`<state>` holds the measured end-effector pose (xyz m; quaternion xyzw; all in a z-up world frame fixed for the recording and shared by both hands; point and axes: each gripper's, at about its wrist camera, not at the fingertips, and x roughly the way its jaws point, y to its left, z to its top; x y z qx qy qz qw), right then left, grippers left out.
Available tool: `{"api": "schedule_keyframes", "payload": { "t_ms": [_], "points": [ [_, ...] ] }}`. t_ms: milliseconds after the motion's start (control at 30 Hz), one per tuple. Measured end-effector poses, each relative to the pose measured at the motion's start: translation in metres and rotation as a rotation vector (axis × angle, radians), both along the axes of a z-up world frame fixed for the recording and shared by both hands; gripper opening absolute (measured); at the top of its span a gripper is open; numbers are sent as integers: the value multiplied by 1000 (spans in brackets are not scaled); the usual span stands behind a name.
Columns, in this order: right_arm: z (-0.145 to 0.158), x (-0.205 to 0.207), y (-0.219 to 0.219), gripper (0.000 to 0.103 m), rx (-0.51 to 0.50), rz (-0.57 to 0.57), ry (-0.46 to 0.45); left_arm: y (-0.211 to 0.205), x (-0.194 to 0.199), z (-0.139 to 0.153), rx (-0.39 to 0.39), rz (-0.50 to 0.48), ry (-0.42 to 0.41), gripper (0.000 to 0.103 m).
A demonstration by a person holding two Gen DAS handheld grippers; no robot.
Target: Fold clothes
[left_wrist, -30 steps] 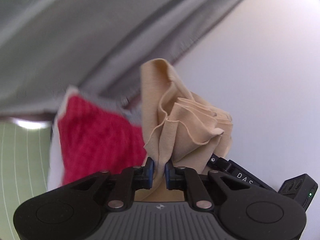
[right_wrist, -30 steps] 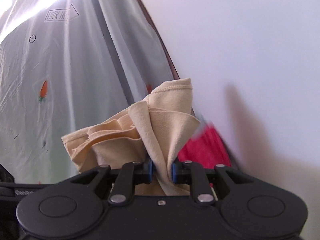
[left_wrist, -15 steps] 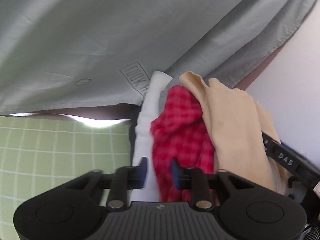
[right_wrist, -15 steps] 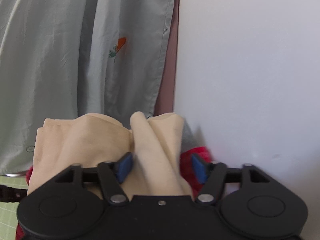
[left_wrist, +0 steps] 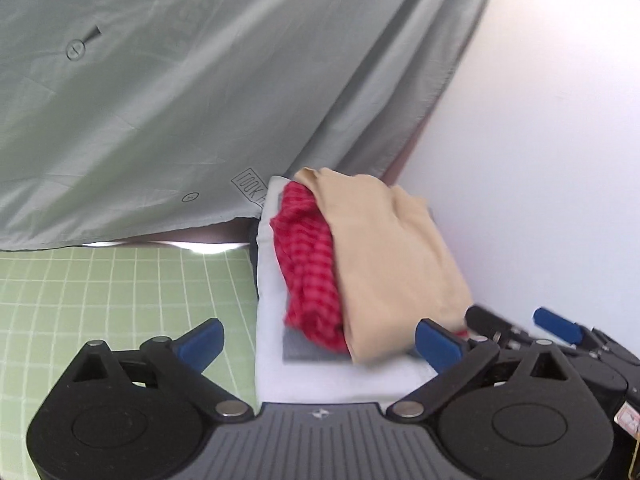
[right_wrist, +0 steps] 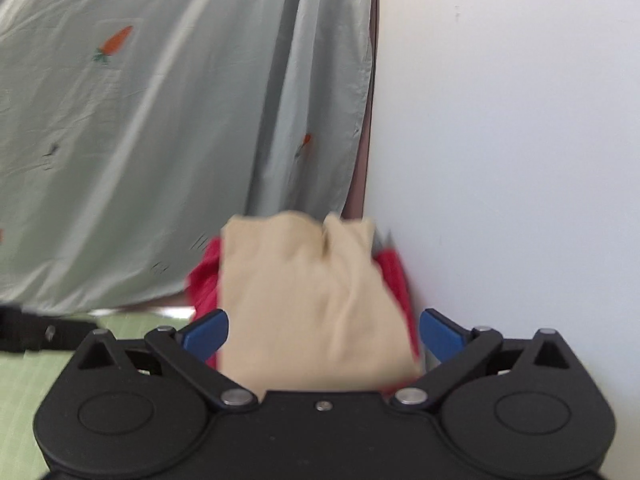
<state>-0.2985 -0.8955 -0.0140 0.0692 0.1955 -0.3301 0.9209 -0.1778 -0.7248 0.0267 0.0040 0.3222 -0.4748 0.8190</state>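
A folded beige garment (left_wrist: 392, 256) lies on top of a pile, over a red checked garment (left_wrist: 312, 272), a grey one (left_wrist: 308, 350) and a white one (left_wrist: 276, 368), against the white wall. My left gripper (left_wrist: 320, 340) is open and empty, just in front of the pile. My right gripper (right_wrist: 324, 330) is open, its fingers either side of the beige garment (right_wrist: 312, 296), not gripping it. The right gripper also shows in the left wrist view (left_wrist: 556, 322) at the far right.
A pale green curtain (left_wrist: 200, 100) with printed marks and carrots hangs behind the pile. A green gridded mat (left_wrist: 120, 296) covers the surface to the left. The white wall (left_wrist: 540, 160) stands close on the right.
Both grippers held the bunched beige garment one second ago. They have let go, opened wide and drawn back. The garment now rests on the pile.
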Motion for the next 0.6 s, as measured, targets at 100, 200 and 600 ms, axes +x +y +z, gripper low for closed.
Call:
{"api": "schedule_keyframes", "payload": {
  "t_ms": [100, 200, 600],
  "points": [
    [0, -34, 30, 103, 43, -8, -15, 27, -33, 8, 11, -21, -75, 103],
    [-2, -65, 61, 103, 85, -26, -30, 48, -56, 8, 23, -23, -126, 103],
    [-12, -138, 147, 103, 96, -47, 37, 115, -125, -3, 77, -87, -225, 103]
  ]
}}
